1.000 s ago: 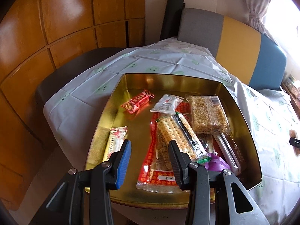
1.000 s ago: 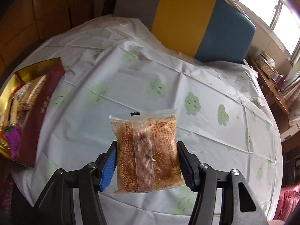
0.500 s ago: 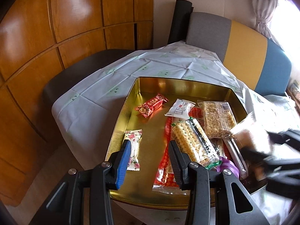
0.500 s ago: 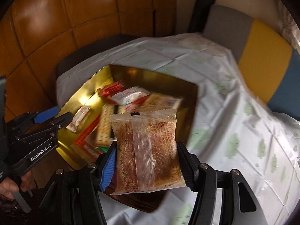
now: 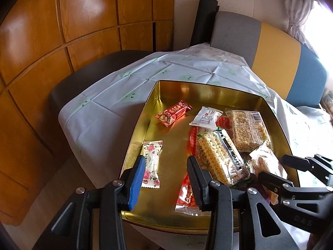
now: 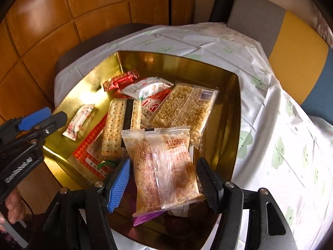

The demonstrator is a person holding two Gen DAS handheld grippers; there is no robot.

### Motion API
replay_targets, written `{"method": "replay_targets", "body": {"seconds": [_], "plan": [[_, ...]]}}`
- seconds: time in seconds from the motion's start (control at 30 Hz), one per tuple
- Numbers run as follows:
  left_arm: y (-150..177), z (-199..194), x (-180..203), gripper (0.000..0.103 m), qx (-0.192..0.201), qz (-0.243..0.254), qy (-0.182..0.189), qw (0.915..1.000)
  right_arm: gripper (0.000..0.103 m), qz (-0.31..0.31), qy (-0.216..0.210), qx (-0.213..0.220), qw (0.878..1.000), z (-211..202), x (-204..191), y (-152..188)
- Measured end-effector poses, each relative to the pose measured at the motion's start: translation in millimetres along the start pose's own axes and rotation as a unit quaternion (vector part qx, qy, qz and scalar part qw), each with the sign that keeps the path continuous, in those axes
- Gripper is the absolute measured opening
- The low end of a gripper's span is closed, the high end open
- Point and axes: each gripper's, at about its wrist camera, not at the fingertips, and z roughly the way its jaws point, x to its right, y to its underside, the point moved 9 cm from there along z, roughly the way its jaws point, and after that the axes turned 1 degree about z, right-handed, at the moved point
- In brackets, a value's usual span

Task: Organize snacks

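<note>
A gold tin tray [image 5: 170, 91] [image 6: 233, 108] on the table holds several snack packets. My right gripper [image 6: 163, 181] stands over the tray's near corner with its jaws wide. A clear packet of brown snack bars [image 6: 164, 166] lies between them on the other snacks, with a gap on each side. It also shows in the left wrist view [image 5: 268, 162], with the right gripper [image 5: 276, 166] around it. My left gripper [image 5: 164, 177] is open and empty above the tray's near edge, beside a flowered candy packet [image 5: 152, 162].
In the tray lie a red packet [image 5: 173, 112], a white packet [image 5: 205, 118], a cracker pack [image 5: 222, 156] and a puffed rice bar pack [image 5: 247, 129]. The cloth-covered table [image 6: 281, 125] stretches right. A grey, yellow and blue sofa [image 5: 276, 48] and wood panelling [image 5: 62, 41] stand behind.
My right gripper carried the brown snack packet from over the bare tablecloth to the tray and opened, letting it rest on the other snacks. My left gripper drew back a little.
</note>
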Motion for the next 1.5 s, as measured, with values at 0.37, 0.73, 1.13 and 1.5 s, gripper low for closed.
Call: {"method": "replay_targets", "body": {"seconds": [0.37,0.73,1.13,1.5], "plan": [[-2.0,-12.1,8.6,0.051,0.016,0.011,0.003,0.9998,0.057,0.000,0.020,0.017,1.000,-0.2,-1.8,6.5],[6.0,-32.8,40.4,0.057,0.031,0.032,0.022,0.9988,0.065,0.103,0.069,0.116,0.985,-60.5,28.6,26.0],[13.8,-51.8,67.0,0.069,0.048,0.049,0.039,0.9969,0.065,0.149,0.126,0.117,0.974,-79.4,56.3,61.6],[17.4,-60.6,77.0,0.076,0.061,0.056,0.049,0.9953,0.065,0.158,0.140,0.133,0.968,-92.7,60.6,65.1]]}}
